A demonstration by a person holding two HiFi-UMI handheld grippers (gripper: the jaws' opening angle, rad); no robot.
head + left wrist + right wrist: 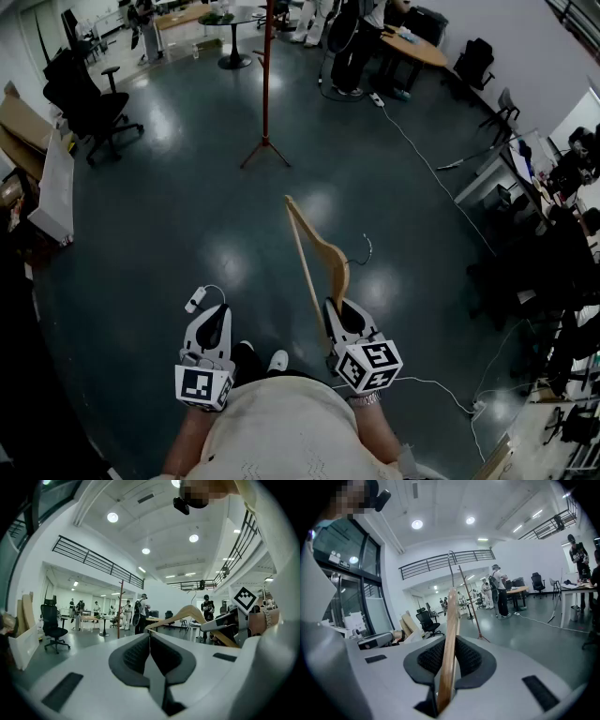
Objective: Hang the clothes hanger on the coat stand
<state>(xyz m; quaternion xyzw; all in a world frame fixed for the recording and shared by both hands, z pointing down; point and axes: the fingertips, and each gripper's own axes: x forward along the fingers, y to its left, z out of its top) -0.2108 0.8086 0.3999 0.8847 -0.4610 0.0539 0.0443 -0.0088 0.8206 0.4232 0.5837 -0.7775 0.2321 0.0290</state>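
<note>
right gripper (343, 315) is clamped on one end of the wooden clothes hanger (315, 255). in the right gripper view the wood runs straight up the middle between the two dark pads, pinched tight. in the head view the hanger sticks out ahead of the gripper toward about 11 o'clock, and its metal hook (366, 247) curls off to the 3 o'clock side. it's hanging over the dark floor (187, 216), touching nothing else.

left gripper (213, 330) sits at about 9 o'clock from the right one, near it but apart. its jaws are pressed together with nothing between them, which the left gripper view shows pretty clearly.

the coat stand (265, 89), a reddish pole on splayed feet, is up at 12 o'clock, well apart from the hanger. a black office chair (89, 98) sits around 10 o'clock, a white cable (422, 155) trails across the floor toward 1 o'clock, and some people are standing by desks at the far end.
</note>
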